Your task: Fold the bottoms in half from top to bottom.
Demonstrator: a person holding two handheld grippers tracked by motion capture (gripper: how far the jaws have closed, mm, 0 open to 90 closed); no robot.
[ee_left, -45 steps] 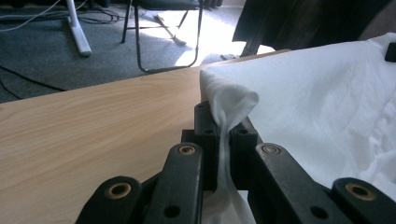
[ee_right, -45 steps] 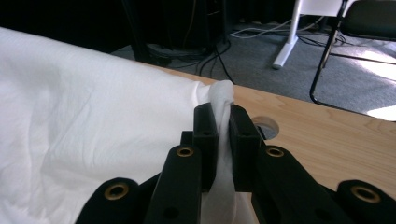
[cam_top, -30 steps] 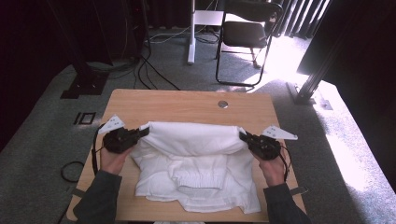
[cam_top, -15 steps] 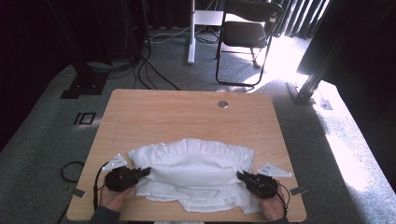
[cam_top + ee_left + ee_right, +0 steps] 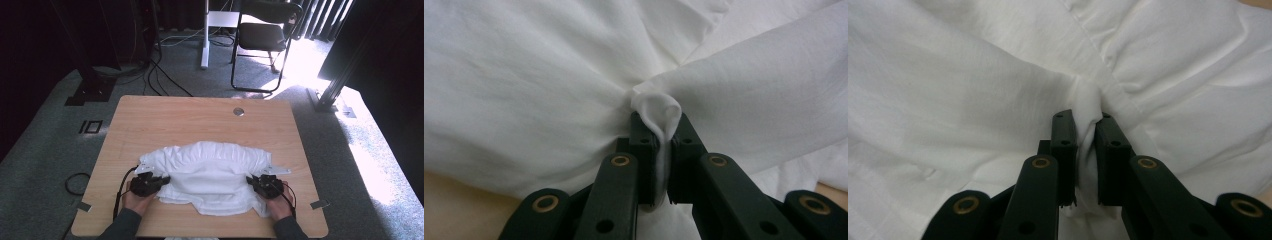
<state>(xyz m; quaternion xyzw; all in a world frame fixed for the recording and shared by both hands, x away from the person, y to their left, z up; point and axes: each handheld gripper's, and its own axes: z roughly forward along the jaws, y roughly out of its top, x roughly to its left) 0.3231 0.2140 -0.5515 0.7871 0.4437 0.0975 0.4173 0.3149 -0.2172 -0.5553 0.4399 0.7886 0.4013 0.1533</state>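
Garment: a white, crumpled cotton garment [image 5: 210, 175] lies folded over itself on the near half of the table, in the lower middle of the high view; its top layer bulges in a rounded, gathered ridge across the far side.
Table: a light wooden rectangular table [image 5: 200, 115] bears the cloth; its far half is bare wood, with a small round metal cap [image 5: 238, 111] set near the far edge.
Left gripper: the black two-jaw left gripper [image 5: 161, 179] sits at the lower left of the high view, against the cloth's left edge; in the left gripper view [image 5: 663, 150] its jaws are clenched on a bunched pinch of the white fabric, which sticks up as a small rolled tip above them.
Right gripper: the black two-jaw right gripper [image 5: 251, 180] sits at the lower right of the high view, at the cloth's right edge; in the right gripper view [image 5: 1087, 150] its jaws grasp a thick fold of the same fabric.
Hands: both rest low by the near table edge.
Surroundings: a black folding chair [image 5: 267, 37] stands on grey carpet at the upper middle of the high view.
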